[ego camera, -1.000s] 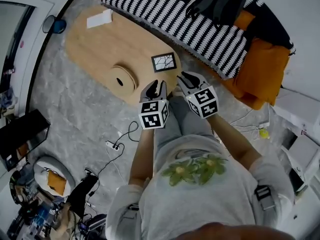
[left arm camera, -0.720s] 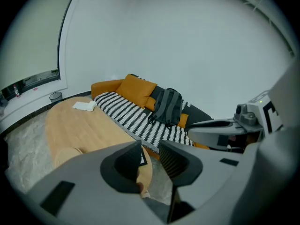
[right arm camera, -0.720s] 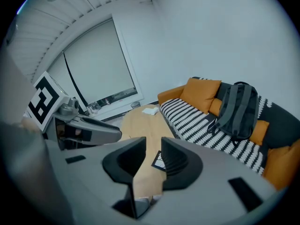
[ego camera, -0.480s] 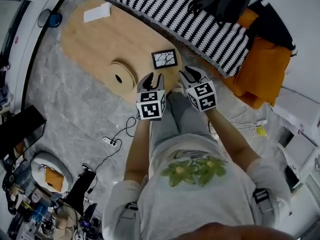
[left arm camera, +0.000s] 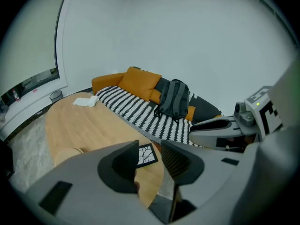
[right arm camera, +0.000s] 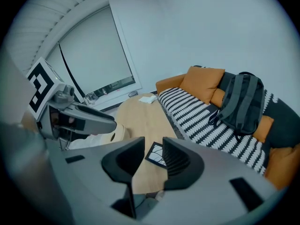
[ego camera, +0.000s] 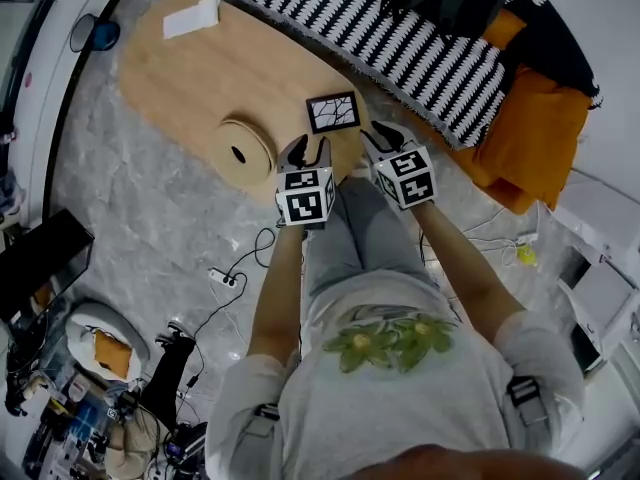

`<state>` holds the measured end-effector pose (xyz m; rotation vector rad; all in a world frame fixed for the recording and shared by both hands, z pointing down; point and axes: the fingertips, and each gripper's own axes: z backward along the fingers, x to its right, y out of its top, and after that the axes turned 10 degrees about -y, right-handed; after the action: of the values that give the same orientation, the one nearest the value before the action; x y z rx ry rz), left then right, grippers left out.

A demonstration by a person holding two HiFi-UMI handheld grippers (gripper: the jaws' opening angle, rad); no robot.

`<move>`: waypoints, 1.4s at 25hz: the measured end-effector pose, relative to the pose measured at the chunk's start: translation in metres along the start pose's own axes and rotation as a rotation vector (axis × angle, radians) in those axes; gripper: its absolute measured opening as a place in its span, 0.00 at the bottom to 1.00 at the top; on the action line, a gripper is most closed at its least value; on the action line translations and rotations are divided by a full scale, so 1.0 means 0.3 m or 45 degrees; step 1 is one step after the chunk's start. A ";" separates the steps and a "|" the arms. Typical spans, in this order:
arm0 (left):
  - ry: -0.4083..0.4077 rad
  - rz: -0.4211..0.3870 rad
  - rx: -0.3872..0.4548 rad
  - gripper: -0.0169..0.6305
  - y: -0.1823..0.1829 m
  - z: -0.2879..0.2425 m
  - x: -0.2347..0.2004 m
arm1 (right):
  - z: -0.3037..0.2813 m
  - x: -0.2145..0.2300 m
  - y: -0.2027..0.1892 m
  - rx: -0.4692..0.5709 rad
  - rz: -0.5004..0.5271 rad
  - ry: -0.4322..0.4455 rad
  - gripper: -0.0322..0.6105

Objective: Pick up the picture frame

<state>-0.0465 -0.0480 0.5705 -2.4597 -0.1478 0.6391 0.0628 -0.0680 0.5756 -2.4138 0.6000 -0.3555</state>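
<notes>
Each gripper's cube [ego camera: 304,195] carries square black-and-white markers. The picture frame [ego camera: 332,112] is a small rectangle with a dark border. Its white panel is crossed by black branching lines. It lies flat on the wooden table [ego camera: 190,78], at the table end nearest the grippers. The left gripper [ego camera: 305,149] and right gripper [ego camera: 384,138] hover at that table end. Both have their jaws opening with nothing gripped, and both are clear of the frame.

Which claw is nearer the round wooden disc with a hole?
Left. The left claw is beside the pale round wooden disc; the right claw is beyond the left one. Both are opening, empty.
</notes>
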 end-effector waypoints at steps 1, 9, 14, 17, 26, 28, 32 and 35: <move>0.001 0.000 -0.006 0.25 -0.006 -0.009 -0.007 | -0.010 0.002 -0.006 -0.007 -0.002 0.000 0.21; -0.003 0.003 -0.072 0.25 -0.076 -0.095 -0.057 | -0.121 0.036 -0.095 -0.089 -0.020 -0.005 0.21; 0.007 0.054 -0.075 0.25 -0.121 -0.137 -0.095 | -0.167 0.054 -0.144 -0.128 -0.006 0.001 0.21; 0.008 0.099 -0.065 0.25 -0.149 -0.151 -0.120 | -0.189 0.055 -0.171 -0.159 0.024 -0.006 0.21; 0.011 0.113 -0.106 0.27 -0.219 -0.210 -0.168 | -0.262 0.057 -0.235 -0.206 0.022 0.021 0.21; 0.011 0.117 -0.114 0.28 -0.229 -0.226 -0.176 | -0.277 0.062 -0.248 -0.218 0.019 0.021 0.21; 0.011 0.131 -0.125 0.28 -0.243 -0.265 -0.191 | -0.311 0.074 -0.269 -0.238 0.015 0.020 0.21; 0.014 0.130 -0.132 0.28 -0.246 -0.289 -0.201 | -0.335 0.081 -0.283 -0.259 0.004 0.019 0.21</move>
<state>-0.0554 -0.0468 0.6992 -2.5840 -0.0524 0.6763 0.0730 -0.0708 0.7089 -2.6053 0.6753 -0.3255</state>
